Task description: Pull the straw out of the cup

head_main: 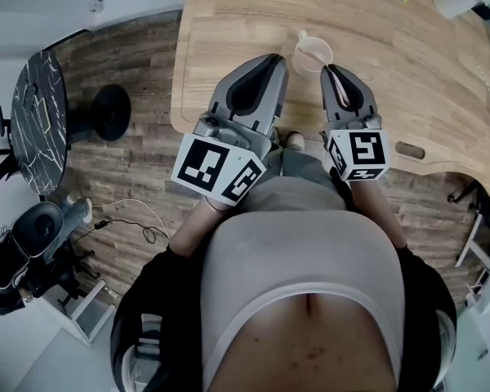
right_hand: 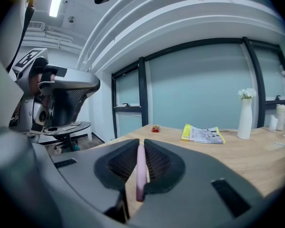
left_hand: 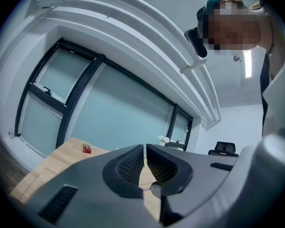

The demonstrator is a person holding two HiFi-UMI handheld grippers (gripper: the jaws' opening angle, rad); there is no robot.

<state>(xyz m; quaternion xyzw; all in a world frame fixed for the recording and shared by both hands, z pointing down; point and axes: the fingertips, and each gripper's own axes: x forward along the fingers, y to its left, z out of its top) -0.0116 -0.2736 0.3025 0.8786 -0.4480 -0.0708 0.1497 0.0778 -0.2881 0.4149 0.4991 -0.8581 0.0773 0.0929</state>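
Your right gripper (right_hand: 141,147) squeezes the thin pink plastic straw (right_hand: 140,175) tight between its jaws. The straw is out of the clear plastic cup (head_main: 313,55). The cup sits on the light wooden table (head_main: 229,23), near both gripper tips. Your left gripper (left_hand: 146,150) is closed and holds nothing.

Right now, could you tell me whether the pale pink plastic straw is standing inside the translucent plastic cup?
No: the straw is clamped between the jaws of the right gripper, outside the cup.
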